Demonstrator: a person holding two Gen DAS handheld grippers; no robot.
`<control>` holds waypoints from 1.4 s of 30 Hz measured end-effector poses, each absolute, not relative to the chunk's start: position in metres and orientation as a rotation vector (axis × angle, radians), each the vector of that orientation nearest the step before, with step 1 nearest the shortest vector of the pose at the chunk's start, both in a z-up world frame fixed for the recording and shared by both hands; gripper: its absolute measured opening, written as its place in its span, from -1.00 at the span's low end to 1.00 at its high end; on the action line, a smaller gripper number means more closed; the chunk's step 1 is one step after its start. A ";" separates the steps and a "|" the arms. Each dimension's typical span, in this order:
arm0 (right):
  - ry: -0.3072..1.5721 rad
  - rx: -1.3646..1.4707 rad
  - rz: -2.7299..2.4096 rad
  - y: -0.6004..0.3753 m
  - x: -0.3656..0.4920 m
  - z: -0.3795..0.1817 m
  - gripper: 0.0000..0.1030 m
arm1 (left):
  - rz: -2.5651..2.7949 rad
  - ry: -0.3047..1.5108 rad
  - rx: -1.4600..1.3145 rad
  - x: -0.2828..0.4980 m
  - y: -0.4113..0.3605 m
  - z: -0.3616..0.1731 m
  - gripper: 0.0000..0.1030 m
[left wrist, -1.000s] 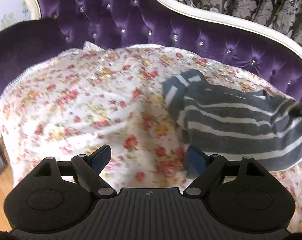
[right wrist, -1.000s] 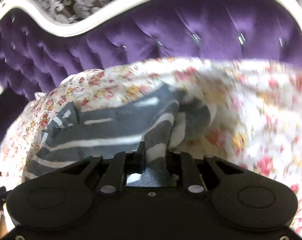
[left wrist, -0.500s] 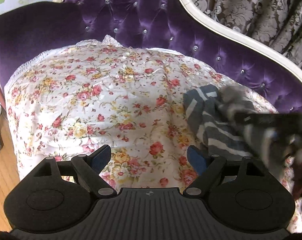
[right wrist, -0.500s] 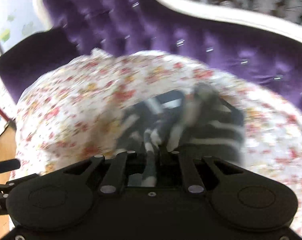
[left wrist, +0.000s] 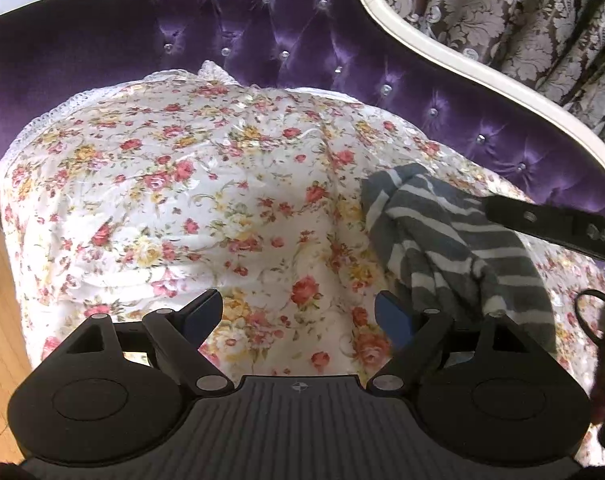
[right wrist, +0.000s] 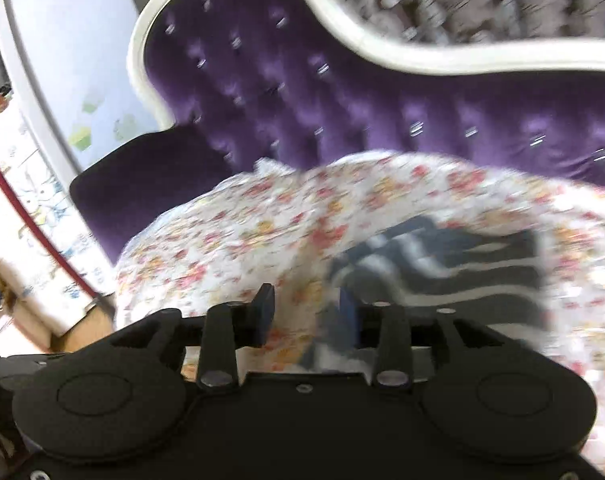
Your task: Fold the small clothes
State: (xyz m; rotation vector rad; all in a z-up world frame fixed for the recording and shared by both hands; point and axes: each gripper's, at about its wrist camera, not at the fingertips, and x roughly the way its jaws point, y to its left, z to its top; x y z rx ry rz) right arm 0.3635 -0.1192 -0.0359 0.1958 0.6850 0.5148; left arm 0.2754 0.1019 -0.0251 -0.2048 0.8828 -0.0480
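Observation:
A grey garment with white stripes [left wrist: 454, 248] lies bunched on the flowered cloth [left wrist: 206, 200] that covers the sofa seat, at the right in the left wrist view. My left gripper [left wrist: 298, 314] is open and empty, just left of the garment. In the blurred right wrist view the garment [right wrist: 462, 264] lies ahead and to the right. My right gripper [right wrist: 306, 316] is open with nothing between its fingers. Part of the right gripper's body [left wrist: 550, 224] shows over the garment's far edge in the left wrist view.
A purple tufted sofa back [left wrist: 286, 40] with a white curved frame [left wrist: 454, 60] rises behind the seat. A patterned curtain [left wrist: 522, 12] hangs behind it. Wood floor [left wrist: 2, 320] lies beyond the seat's left edge.
My right gripper was shut on the striped garment and carried it leftward; it has now opened and let go. The garment lies more bunched. My left gripper stayed open.

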 end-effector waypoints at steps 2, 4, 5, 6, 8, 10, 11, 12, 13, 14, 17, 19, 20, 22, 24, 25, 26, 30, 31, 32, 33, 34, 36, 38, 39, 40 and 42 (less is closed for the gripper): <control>0.659 0.121 0.481 -0.130 0.351 -0.036 -0.03 | -0.069 0.887 -0.208 0.276 0.098 -0.026 0.61; 0.631 0.049 0.479 -0.135 0.333 -0.038 0.07 | -0.090 0.890 -0.214 0.276 0.095 -0.027 0.61; 0.618 0.009 0.491 -0.134 0.323 -0.041 0.15 | -0.099 0.889 -0.218 0.276 0.093 -0.027 0.61; 0.603 -0.029 0.500 -0.133 0.312 -0.042 0.15 | -0.106 0.888 -0.220 0.275 0.092 -0.027 0.61; 0.561 -0.115 0.527 -0.126 0.287 -0.048 0.16 | -0.121 0.889 -0.229 0.276 0.091 -0.027 0.61; 0.528 -0.196 0.559 -0.115 0.269 -0.054 0.19 | -0.133 0.892 -0.247 0.276 0.091 -0.027 0.61; 0.508 -0.239 0.562 -0.110 0.262 -0.057 0.26 | -0.143 0.896 -0.263 0.277 0.091 -0.027 0.61; 0.486 -0.299 0.561 -0.101 0.256 -0.062 0.29 | -0.154 0.901 -0.274 0.277 0.090 -0.027 0.61; 0.468 -0.352 0.557 -0.094 0.251 -0.066 0.30 | -0.167 0.905 -0.282 0.277 0.089 -0.028 0.61; 0.448 -0.398 0.549 -0.089 0.249 -0.070 0.30 | -0.183 0.911 -0.287 0.277 0.088 -0.028 0.61; 0.424 -0.504 0.512 -0.072 0.252 -0.082 0.29 | -0.218 0.918 -0.308 0.279 0.084 -0.027 0.61; 0.393 -0.567 0.504 -0.065 0.256 -0.090 0.20 | -0.250 0.927 -0.343 0.284 0.081 -0.025 0.61; 0.377 -0.586 0.498 -0.065 0.256 -0.092 -0.18 | -0.270 0.933 -0.366 0.287 0.079 -0.024 0.61; 0.378 -0.544 0.486 -0.071 0.262 -0.090 -0.77 | -0.312 0.944 -0.404 0.294 0.076 -0.022 0.61; 0.378 -0.402 0.476 -0.089 0.268 -0.082 -0.77 | -0.360 0.966 -0.444 0.304 0.069 -0.022 0.61; 0.371 -0.345 0.465 -0.098 0.269 -0.078 -0.77 | -0.382 0.976 -0.466 0.309 0.067 -0.023 0.61; 0.365 -0.306 0.453 -0.104 0.271 -0.075 -0.77 | -0.409 0.989 -0.497 0.315 0.064 -0.025 0.61; 0.369 -0.229 0.457 -0.116 0.273 -0.075 -0.77 | -0.468 1.048 -0.574 0.339 0.049 -0.036 0.61; 0.370 -0.229 0.458 -0.117 0.274 -0.076 -0.77 | -0.470 1.062 -0.579 0.343 0.044 -0.040 0.61; 0.371 -0.232 0.462 -0.117 0.275 -0.077 -0.77 | -0.477 1.077 -0.580 0.347 0.039 -0.044 0.61; 0.373 -0.234 0.465 -0.117 0.273 -0.079 -0.77 | -0.480 1.089 -0.582 0.351 0.036 -0.047 0.61; 0.375 -0.234 0.468 -0.116 0.272 -0.081 -0.77 | -0.477 1.101 -0.582 0.355 0.033 -0.050 0.61; 0.377 -0.244 0.475 -0.115 0.272 -0.084 -0.77 | -0.470 1.116 -0.581 0.365 0.028 -0.057 0.61; 0.375 -0.256 0.477 -0.114 0.270 -0.086 -0.77 | -0.460 1.128 -0.580 0.374 0.025 -0.062 0.61; 0.376 -0.258 0.478 -0.114 0.269 -0.087 -0.77 | -0.456 1.129 -0.582 0.379 0.025 -0.064 0.60; 0.377 -0.259 0.480 -0.114 0.269 -0.088 -0.77 | -0.453 1.125 -0.584 0.383 0.025 -0.066 0.58; 0.379 -0.262 0.482 -0.113 0.269 -0.089 -0.77 | -0.438 1.105 -0.575 0.389 0.025 -0.065 0.54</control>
